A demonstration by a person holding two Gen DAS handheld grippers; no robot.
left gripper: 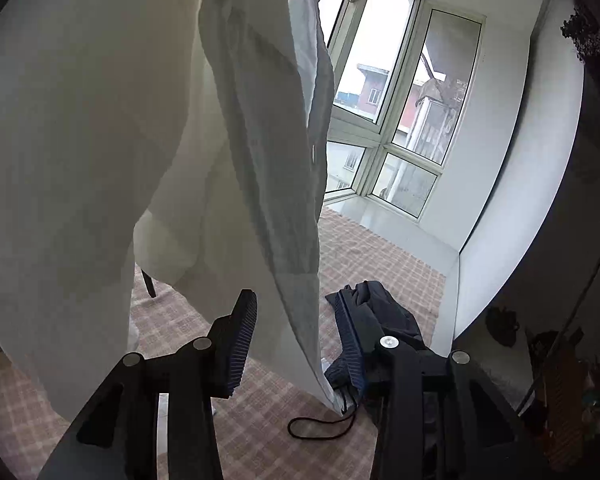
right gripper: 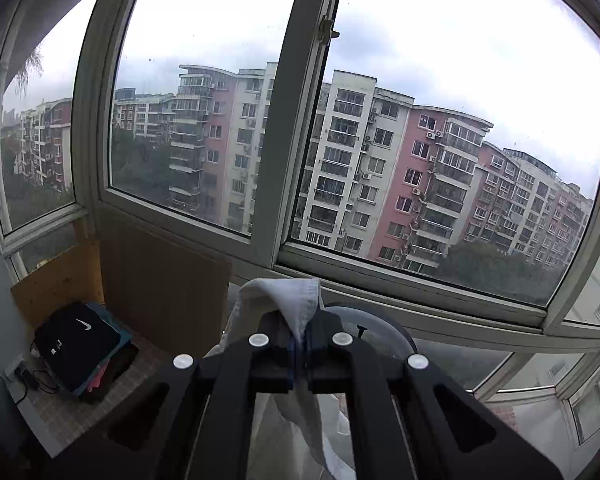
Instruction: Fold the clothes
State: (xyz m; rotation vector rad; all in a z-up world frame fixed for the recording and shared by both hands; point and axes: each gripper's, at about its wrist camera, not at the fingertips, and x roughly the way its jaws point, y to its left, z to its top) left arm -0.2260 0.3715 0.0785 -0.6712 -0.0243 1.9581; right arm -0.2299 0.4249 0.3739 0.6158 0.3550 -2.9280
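A white shirt (left gripper: 100, 120) hangs in the air and fills the left and middle of the left wrist view. Its lower hem hangs down between the fingers of my left gripper (left gripper: 296, 340), which is open and not closed on it. A dark garment (left gripper: 384, 320) with a black cord lies crumpled on the checked cloth surface behind the right finger. In the right wrist view my right gripper (right gripper: 300, 344) is shut on a fold of the white shirt (right gripper: 288, 300) and holds it up high in front of the window.
A checked cloth (left gripper: 260, 440) covers the surface below. A large window (right gripper: 340, 120) stands ahead. A stack of folded clothes (right gripper: 80, 344), dark one on top, sits at the lower left beside a wooden board (right gripper: 164, 280). White walls (left gripper: 500, 160) close the corner.
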